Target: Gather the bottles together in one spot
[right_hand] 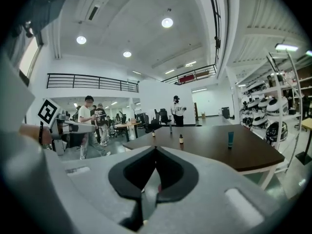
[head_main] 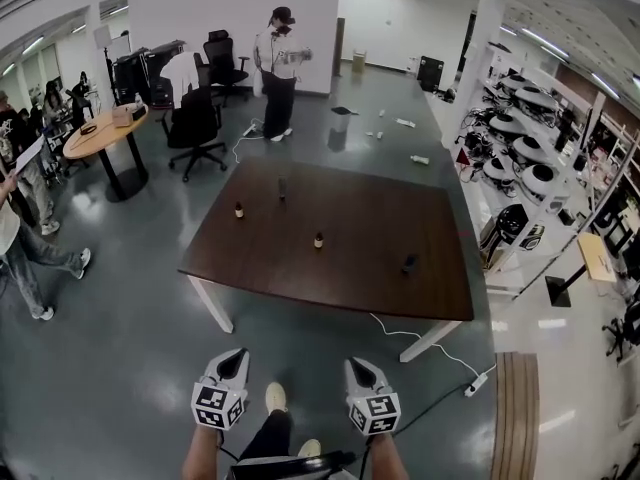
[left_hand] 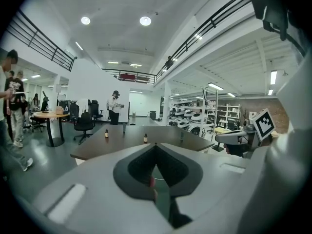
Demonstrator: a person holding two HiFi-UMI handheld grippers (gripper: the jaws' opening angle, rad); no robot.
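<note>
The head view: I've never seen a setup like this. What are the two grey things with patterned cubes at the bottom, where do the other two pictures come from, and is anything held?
Those are grasping tools that a person carries, the left tool and the right tool, one per hand. The head view comes from a camera on that person's head, looking down. Each other picture comes from a camera riding on one tool, looking along its jaws. Ahead stands a brown table with four bottles set apart on it. Both tools are shut and empty.
</note>
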